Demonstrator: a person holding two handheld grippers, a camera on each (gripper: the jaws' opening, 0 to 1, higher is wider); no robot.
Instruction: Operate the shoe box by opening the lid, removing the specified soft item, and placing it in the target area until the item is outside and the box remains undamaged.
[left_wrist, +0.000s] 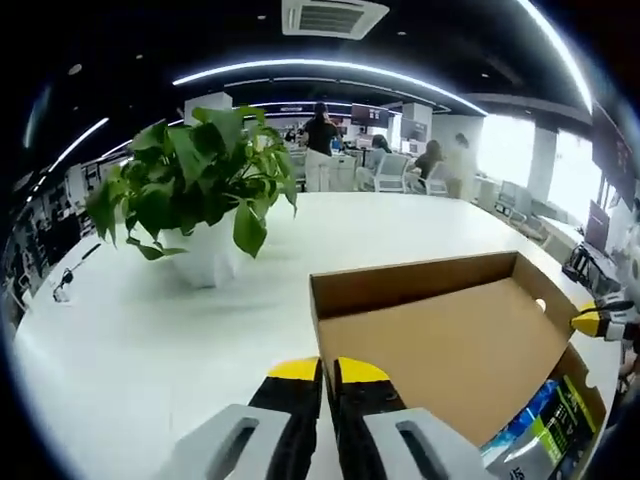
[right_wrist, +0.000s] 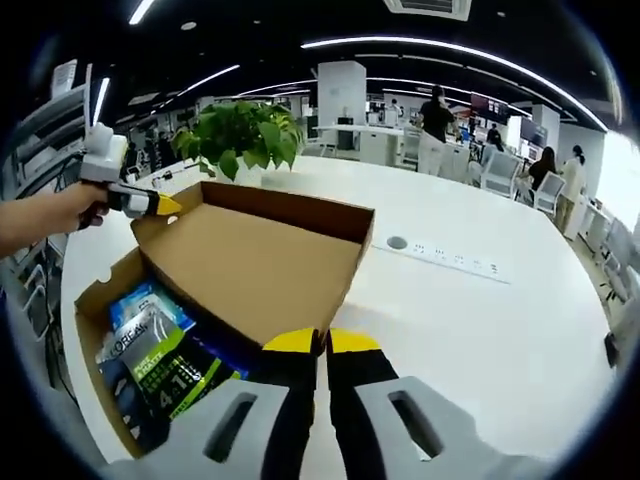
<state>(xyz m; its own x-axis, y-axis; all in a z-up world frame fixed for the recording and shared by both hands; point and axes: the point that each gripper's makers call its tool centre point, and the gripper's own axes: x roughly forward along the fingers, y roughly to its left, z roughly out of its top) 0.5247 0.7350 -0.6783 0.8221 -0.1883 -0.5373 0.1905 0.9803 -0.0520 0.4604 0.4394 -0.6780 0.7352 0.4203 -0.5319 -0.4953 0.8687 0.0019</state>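
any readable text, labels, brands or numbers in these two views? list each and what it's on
"4:1": large white figures on the green-and-black soft packet inside the open brown cardboard shoe box.
White lettering higher on that packet: blurred, not readable with confidence.
Blue packet behind it: print too small to read.
Packets in the left gripper view: print blurred.
Screens far across the office: unreadable.

white table (right_wrist: 480, 330) | on it: open shoe box (right_wrist: 250, 260), potted plant (left_wrist: 195, 190), power strip (right_wrist: 445, 257)

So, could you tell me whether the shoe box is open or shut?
Open: the shoe box lid is swung back, and blue and green packets lie exposed inside.
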